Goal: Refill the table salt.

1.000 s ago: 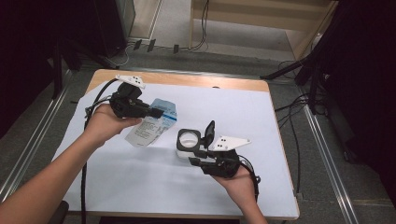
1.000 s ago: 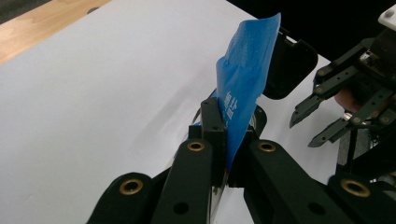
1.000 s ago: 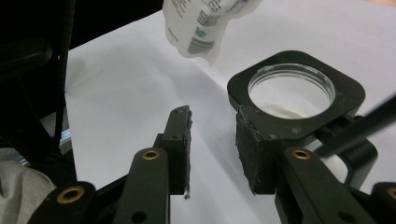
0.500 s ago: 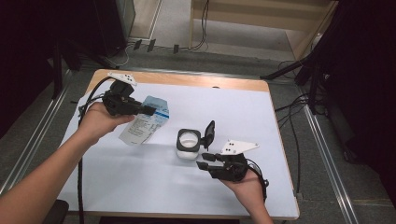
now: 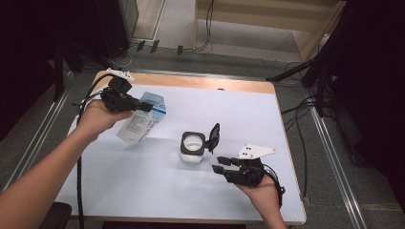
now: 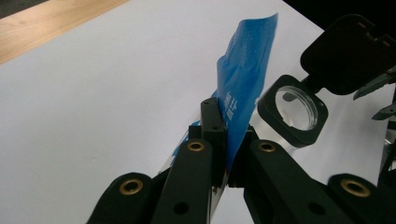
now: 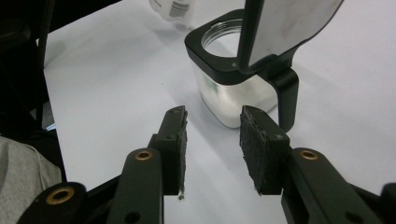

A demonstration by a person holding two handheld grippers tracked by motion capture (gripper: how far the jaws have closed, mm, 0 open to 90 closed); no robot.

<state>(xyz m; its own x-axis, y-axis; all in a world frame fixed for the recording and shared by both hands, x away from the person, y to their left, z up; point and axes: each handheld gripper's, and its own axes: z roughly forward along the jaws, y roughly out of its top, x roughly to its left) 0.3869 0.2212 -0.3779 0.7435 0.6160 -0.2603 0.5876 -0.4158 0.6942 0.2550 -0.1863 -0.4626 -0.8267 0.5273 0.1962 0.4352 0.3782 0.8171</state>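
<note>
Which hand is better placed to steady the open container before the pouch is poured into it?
The right. The right gripper is open, holds nothing, and lies just beside the container, whose lid stands up. The left gripper is shut on the blue pouch, farther away.

The bench (image 5: 143, 191) is carrying a white sheet (image 5: 248, 114) covering nearly all of its top, leaving a wooden strip showing along the far edge. A clear square jar (image 5: 193, 148) with black rim and lid hinged open is standing near the bench's middle.
</note>
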